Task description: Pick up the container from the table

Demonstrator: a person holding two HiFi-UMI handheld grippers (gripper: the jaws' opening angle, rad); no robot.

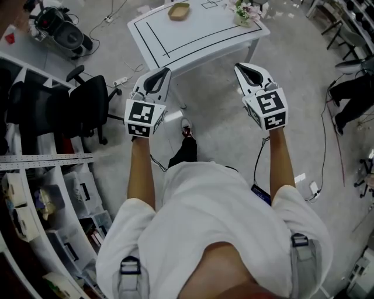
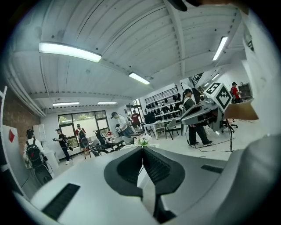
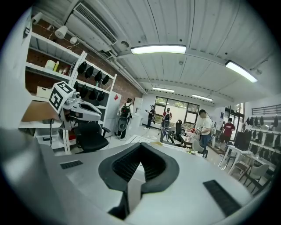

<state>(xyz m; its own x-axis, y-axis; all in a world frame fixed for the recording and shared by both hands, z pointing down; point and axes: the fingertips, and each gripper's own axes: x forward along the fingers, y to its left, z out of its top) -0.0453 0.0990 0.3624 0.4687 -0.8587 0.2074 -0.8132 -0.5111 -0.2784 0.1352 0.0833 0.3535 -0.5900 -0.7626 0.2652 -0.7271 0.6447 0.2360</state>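
Container (image 1: 179, 10): tan, shallow, on the white table (image 1: 204, 32), well ahead of both tongs and slightly right of the left gripper's tips.
Left gripper (image 1: 166, 72): jaws closed tip to tip, nothing held.
Right gripper (image 1: 238, 66): likewise closed and empty.
Both are held over grey floor (image 1: 234, 140), short of the table's near edge.
Flowers (image 1: 244, 11): on the table, ahead of the right gripper.
Head view only: black office chair (image 1: 87, 105), left of the left gripper.
Gripper views only: ceiling lamps (image 3: 158, 49) and people (image 3: 204, 127) standing across the room.
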